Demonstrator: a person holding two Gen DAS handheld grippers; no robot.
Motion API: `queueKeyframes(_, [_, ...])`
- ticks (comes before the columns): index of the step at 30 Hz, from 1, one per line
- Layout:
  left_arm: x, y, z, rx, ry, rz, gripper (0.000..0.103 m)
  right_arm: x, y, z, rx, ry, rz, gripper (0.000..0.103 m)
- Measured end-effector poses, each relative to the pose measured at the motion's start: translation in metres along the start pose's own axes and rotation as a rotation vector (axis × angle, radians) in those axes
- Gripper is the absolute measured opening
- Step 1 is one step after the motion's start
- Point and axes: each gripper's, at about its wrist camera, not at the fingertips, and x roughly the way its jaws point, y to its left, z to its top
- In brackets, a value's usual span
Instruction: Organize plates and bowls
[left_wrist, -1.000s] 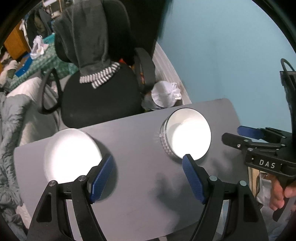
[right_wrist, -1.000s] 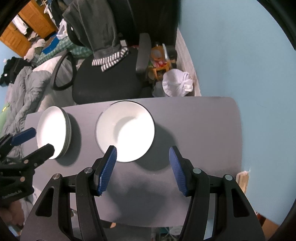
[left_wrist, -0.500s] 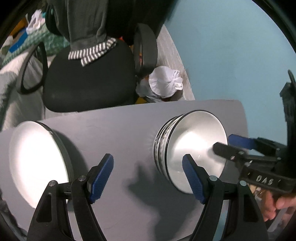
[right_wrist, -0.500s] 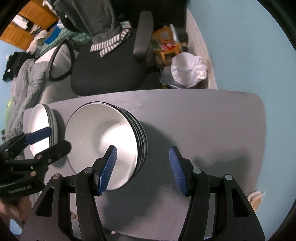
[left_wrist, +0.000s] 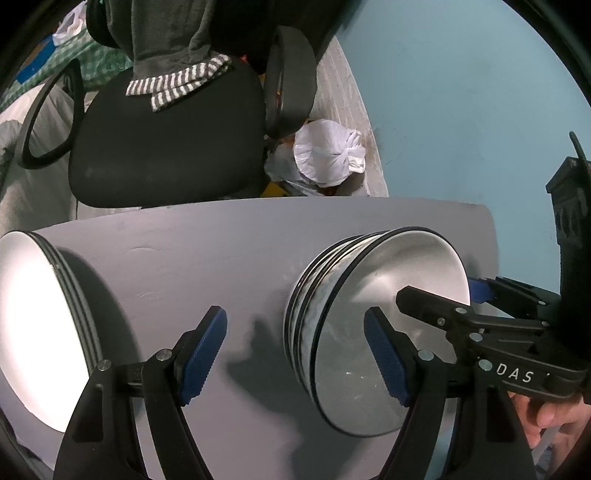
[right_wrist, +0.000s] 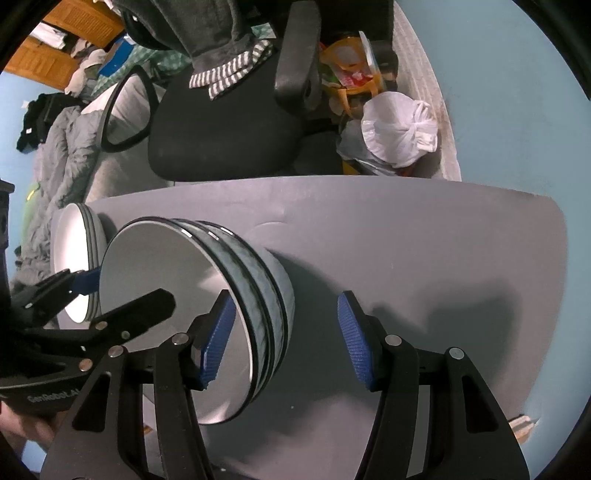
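**Both grippers at the bowl stack, jaws wide, nothing held**

The grey table (left_wrist: 229, 251) carried two stacks. The stack of bowls (left_wrist: 373, 325), dark-rimmed with pale insides, sat toward the right side of the table in the left wrist view. The stack of plates (left_wrist: 40, 325) sat at the table's left edge, well apart from the bowls.

The left gripper (left_wrist: 295, 354) had its jaws spread wide and gripped nothing. Its left blue pad hung over bare tabletop; its right pad lay in front of the top bowl's inside near the rim. Contact could not be told.

The right gripper (right_wrist: 286, 339) was also spread wide and empty. In the right wrist view its jaws straddled the right side of the bowl stack (right_wrist: 207, 295): the left pad over the top bowl's inside, the right pad over bare table. Whether the pad touched the bowl could not be told.

Behind the table stood a black office chair (left_wrist: 166, 147) with a grey garment (left_wrist: 173, 48) draped over it, and a tied white plastic bag (left_wrist: 327, 155) lay on the floor by the blue wall (left_wrist: 461, 110).
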Motion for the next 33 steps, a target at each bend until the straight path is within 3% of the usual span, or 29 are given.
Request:
queueKeyframes(3, [0.008, -0.001, 0.001, -0.004, 0.024, -0.01, 0.077, 0.003, -0.003, 0.002, 0.001, 0.013, 0.01, 0.058])
queueKeyframes(6, [0.013, 0.0, -0.001, -0.009, 0.038, -0.023, 0.065, 0.007, -0.007, 0.002, 0.021, 0.031, 0.02, 0.057])
queueKeyframes(8, [0.017, 0.001, -0.003, -0.017, 0.054, -0.035, 0.062, 0.008, -0.008, 0.0, 0.031, 0.033, 0.035, 0.055])
queueKeyframes(11, [0.017, 0.003, -0.005, -0.039, 0.067, -0.081, 0.053, 0.008, -0.01, -0.002, 0.051, 0.034, 0.073, 0.046])
queueKeyframes(13, [0.016, 0.001, -0.005, -0.029, 0.064, -0.102, 0.044, 0.009, -0.01, -0.002, 0.059, 0.039, 0.099, 0.033])
queueKeyframes(15, [0.015, -0.002, -0.007, -0.011, 0.054, -0.09, 0.043, 0.01, -0.008, -0.002, 0.066, 0.053, 0.131, 0.027])
queueKeyframes(18, [0.013, -0.002, -0.008, -0.005, 0.05, -0.081, 0.04, 0.008, 0.001, -0.003, 0.043, 0.045, 0.09, 0.028])
queueKeyframes(24, [0.006, 0.009, -0.013, -0.038, 0.037, -0.09, 0.022, 0.008, 0.009, -0.005, 0.024, 0.036, 0.041, 0.028])
queueKeyframes(33, [-0.002, 0.028, -0.027, -0.059, 0.031, -0.02, 0.021, 0.019, 0.032, -0.016, -0.02, 0.068, 0.098, 0.027])
